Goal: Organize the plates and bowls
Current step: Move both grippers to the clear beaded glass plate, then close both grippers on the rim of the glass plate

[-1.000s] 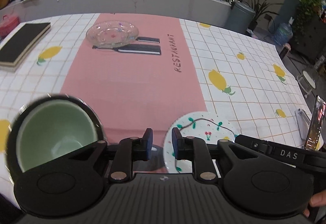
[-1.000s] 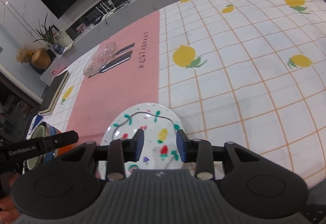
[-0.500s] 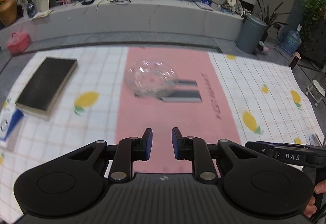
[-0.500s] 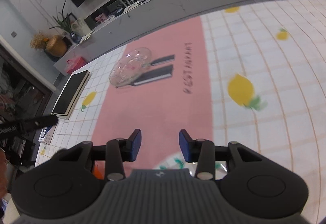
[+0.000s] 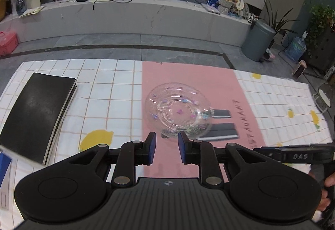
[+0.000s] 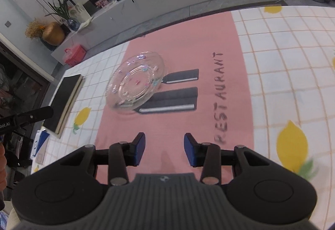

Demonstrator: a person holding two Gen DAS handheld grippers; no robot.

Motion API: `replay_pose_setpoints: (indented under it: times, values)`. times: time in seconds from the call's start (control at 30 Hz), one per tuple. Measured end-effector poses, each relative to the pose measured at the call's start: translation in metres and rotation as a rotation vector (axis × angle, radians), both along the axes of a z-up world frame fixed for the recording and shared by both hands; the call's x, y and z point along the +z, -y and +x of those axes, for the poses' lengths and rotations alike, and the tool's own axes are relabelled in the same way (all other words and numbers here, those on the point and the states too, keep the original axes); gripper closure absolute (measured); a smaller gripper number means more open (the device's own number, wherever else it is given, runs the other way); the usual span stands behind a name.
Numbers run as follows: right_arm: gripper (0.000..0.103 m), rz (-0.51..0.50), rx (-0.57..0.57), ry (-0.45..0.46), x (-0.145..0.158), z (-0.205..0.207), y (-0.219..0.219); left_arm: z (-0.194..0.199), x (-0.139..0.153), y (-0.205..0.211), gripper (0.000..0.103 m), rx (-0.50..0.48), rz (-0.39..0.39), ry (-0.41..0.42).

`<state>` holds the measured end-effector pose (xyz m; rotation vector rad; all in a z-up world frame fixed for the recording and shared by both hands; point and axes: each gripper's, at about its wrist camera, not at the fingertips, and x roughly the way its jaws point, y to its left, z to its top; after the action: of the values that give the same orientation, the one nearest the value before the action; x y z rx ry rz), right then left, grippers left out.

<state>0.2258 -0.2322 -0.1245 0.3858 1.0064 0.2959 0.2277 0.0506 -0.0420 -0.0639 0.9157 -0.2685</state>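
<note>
On the pink runner (image 5: 178, 75) of the lemon-print tablecloth (image 5: 108, 83), a clear glass plate (image 5: 177, 109) with small coloured dots sits over the printed black cutlery handles (image 5: 222, 123) beside the word "RESTAURANT". The left gripper (image 5: 165, 147) hovers just short of the plate's near rim, its blue-padded jaws spread and holding nothing. The right gripper (image 6: 164, 151) hangs over bare pink cloth, well back from the glass plate (image 6: 136, 81), jaws also spread wide and empty. A black notebook (image 5: 35, 113) lies on the white checks to the plate's left, well apart from it. The right gripper's black handle (image 5: 297, 154) shows at the left view's right edge.
</note>
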Motion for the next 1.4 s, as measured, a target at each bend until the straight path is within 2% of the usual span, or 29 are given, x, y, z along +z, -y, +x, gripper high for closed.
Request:
replay_pose_setpoints:
  times: [0.1, 0.37, 0.6, 0.7, 0.9, 0.97, 1.03, 1.1, 1.17, 1.4]
  values:
    - [0.062, -0.003, 0.010, -0.005, -0.007, 0.024, -0.005, 0.019, -0.019, -0.004, 0.076, -0.010, 0.003, -0.011]
    - [0.062, 0.054, -0.016, -0.024, -0.023, 0.080, -0.013, 0.060, -0.063, -0.019, 0.074, 0.042, -0.084, -0.073]
    - [0.064, 0.084, -0.054, -0.054, -0.039, 0.107, -0.014, 0.081, -0.088, -0.023, 0.071, 0.085, -0.112, -0.119]
    - [0.067, 0.114, -0.056, -0.049, -0.043, 0.112, -0.013, 0.086, -0.091, -0.023, 0.071, 0.098, -0.140, -0.120]
    - [0.078, 0.141, -0.051, -0.053, -0.047, 0.119, -0.016, 0.090, -0.093, -0.020, 0.071, 0.110, -0.136, -0.099]
    - [0.081, 0.155, -0.050, -0.057, -0.049, 0.121, -0.016, 0.091, -0.093, -0.019, 0.073, 0.116, -0.138, -0.095]
    - [0.081, 0.188, -0.048, -0.068, -0.051, 0.123, -0.016, 0.092, -0.093, -0.017, 0.080, 0.134, -0.158, -0.096]
    - [0.086, 0.190, -0.059, -0.074, -0.052, 0.122, -0.017, 0.093, -0.094, -0.014, 0.086, 0.139, -0.167, -0.100]
    - [0.096, 0.163, -0.061, -0.073, -0.052, 0.121, -0.018, 0.093, -0.093, -0.010, 0.086, 0.150, -0.151, -0.098]
    - [0.096, 0.202, -0.070, -0.101, -0.051, 0.111, -0.009, 0.085, -0.084, -0.009, 0.089, 0.139, -0.150, -0.102]
